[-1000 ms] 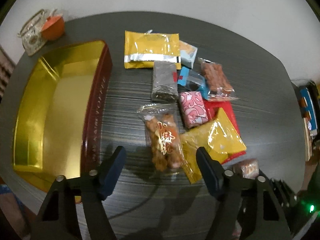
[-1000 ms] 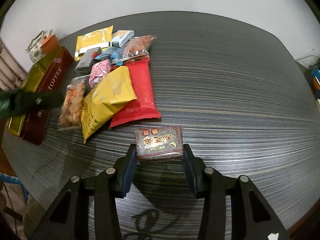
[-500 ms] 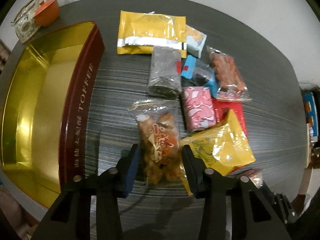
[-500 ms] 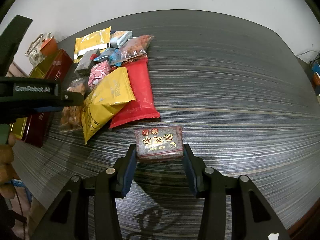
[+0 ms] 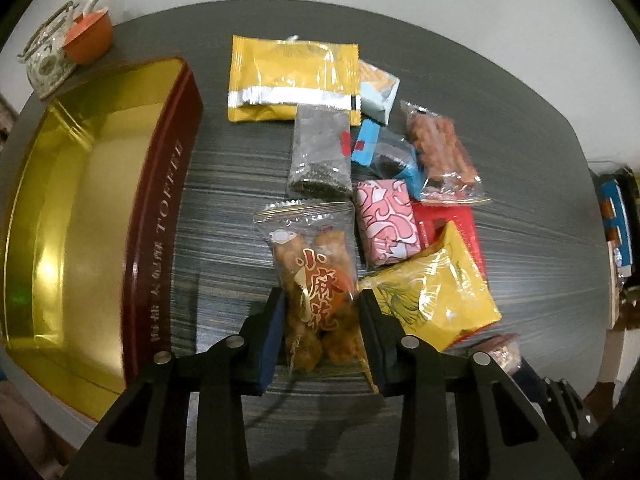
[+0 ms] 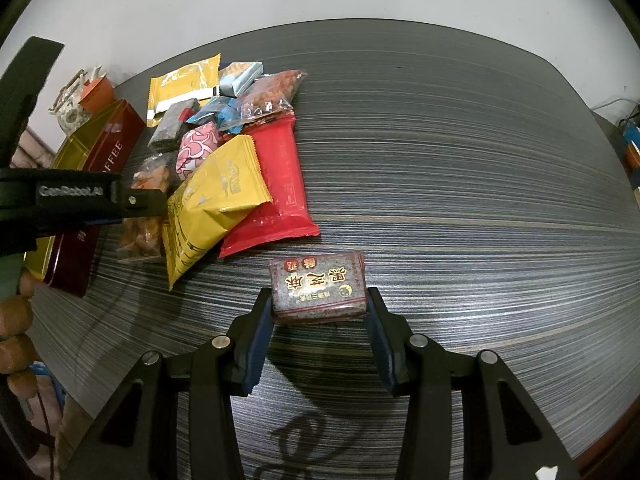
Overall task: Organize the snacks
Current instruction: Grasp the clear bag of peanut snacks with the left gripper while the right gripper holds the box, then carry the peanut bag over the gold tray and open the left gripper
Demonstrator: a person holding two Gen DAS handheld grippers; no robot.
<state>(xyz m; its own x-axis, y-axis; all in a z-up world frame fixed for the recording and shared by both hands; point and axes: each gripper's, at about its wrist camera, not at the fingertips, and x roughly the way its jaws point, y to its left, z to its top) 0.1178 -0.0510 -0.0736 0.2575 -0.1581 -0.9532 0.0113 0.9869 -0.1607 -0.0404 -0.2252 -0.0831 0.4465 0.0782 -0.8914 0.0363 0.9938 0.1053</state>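
My left gripper (image 5: 322,312) is shut on a clear bag of fried twists (image 5: 314,280) at its near end; the bag also shows in the right wrist view (image 6: 146,204). My right gripper (image 6: 319,308) is shut on a dark brown snack block (image 6: 318,288) just above the table. An open gold-lined red toffee tin (image 5: 160,216) lies left of the snack pile, and also shows in the right wrist view (image 6: 108,140). The pile holds a yellow pouch (image 5: 432,292), a red pack (image 6: 276,184), a pink packet (image 5: 386,228) and a large yellow pack (image 5: 292,76).
A grey packet (image 5: 320,156), blue packets (image 5: 384,156) and a clear bag of red sticks (image 5: 440,156) lie in the pile. A teapot and orange cup (image 5: 68,52) stand at the far left table edge (image 6: 624,408). The left gripper's arm (image 6: 72,196) crosses the right view.
My left gripper moved forward over the bag of fried twists and shut on it. My right gripper stayed still, holding the brown block.
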